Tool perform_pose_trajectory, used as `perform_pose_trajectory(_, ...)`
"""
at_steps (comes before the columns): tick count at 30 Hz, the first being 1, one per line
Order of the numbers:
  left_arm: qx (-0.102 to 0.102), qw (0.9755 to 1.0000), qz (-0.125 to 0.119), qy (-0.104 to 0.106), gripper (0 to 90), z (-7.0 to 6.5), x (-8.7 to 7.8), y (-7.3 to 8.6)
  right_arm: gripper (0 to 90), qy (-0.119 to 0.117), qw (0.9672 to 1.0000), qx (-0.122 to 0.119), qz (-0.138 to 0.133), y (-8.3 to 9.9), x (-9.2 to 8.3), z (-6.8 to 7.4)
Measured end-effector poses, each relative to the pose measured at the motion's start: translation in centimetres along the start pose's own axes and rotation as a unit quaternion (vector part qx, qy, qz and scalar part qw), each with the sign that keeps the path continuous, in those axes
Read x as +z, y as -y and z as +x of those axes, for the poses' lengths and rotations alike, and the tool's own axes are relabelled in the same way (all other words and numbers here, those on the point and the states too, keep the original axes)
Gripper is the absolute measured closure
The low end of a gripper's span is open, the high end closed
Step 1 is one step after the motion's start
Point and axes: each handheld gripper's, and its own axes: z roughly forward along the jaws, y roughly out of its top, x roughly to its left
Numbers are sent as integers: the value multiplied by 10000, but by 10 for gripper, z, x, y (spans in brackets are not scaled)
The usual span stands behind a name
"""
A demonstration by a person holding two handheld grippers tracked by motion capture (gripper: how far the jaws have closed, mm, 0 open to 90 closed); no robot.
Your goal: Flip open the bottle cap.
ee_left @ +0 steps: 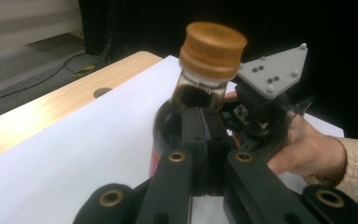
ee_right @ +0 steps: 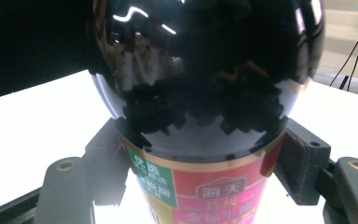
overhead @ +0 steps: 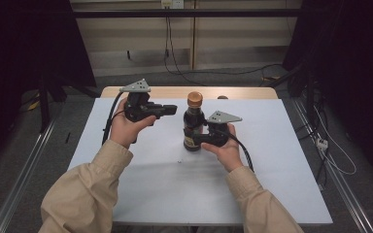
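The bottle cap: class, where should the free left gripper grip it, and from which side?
Grip the ribbed orange cap across its round sides, coming level from the left gripper's side. The dark bottle stands upright, held low by the right gripper, so the cap is probably clear to reach.

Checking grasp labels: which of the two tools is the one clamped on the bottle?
The right tool: its jaws press the dark bottle at the label. The left tool is shut, empty, beside the cap.
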Motion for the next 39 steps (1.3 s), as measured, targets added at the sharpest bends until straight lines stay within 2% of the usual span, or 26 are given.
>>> perform_pose_trajectory(4,15,10000,-35,66,900,-4,6,-14,300,7,10000,-16,25,0,0,1)
perform_pose_trajectory(7,57,9999,72,46,900,-5,10,-18,301,6,10000,-13,30,0,0,1)
perform_pose_trajectory(11,54,9999,110,-25,900,-3,13,-21,302,9,10000,-15,63,-1,0,1)
perform_pose_trajectory(13,35,9999,87,36,900,-2,15,-22,302,11,10000,-18,79,-2,0,1)
perform_pose_trajectory(15,94,9998,157,28,900,-2,17,-24,302,14,9999,-25,100,-2,0,1)
perform_pose_trajectory(25,215,9996,163,42,900,-2,21,-29,304,39,10000,5,47,-1,1,1)
perform_pose_trajectory(28,193,9996,203,13,900,-1,21,-31,307,50,9999,-9,97,-2,1,2)
perform_pose_trajectory(30,267,9994,241,-26,900,-2,21,-33,309,89,9999,-6,127,-2,1,3)
perform_pose_trajectory(34,242,9994,248,-41,900,-3,22,-34,311,114,9998,-5,143,-2,1,3)
perform_pose_trajectory(36,303,9990,309,-85,900,-5,22,-35,311,131,9998,-5,132,-2,1,4)
perform_pose_trajectory(39,218,9992,323,-56,900,-5,22,-35,312,125,9998,-11,132,-1,0,4)
